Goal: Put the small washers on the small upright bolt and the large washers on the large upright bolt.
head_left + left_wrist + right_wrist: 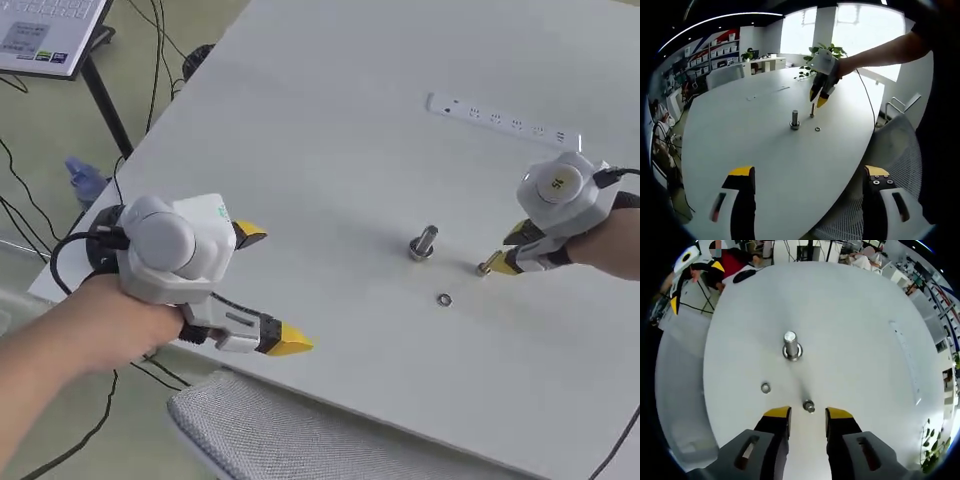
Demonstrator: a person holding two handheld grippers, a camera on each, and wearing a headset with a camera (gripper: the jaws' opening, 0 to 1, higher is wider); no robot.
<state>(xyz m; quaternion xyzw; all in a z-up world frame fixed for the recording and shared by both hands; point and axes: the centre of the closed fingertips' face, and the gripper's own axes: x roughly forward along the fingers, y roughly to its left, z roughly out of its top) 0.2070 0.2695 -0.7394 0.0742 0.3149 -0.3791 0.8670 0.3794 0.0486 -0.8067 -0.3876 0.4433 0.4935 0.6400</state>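
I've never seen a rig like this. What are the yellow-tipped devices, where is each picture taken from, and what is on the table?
There is no robot here. A person holds a two-jaw gripper in each hand. The head view comes from a headset camera looking down at the white table. The two round pictures come from cameras riding on the grippers, each looking along its own jaws. The left gripper is near the table's near edge, jaws wide open. The right gripper is open too, its tips just short of the small upright bolt. Beyond it stands the large upright bolt, and one loose washer lies flat nearby. A power strip lies farther back. Nothing is held.
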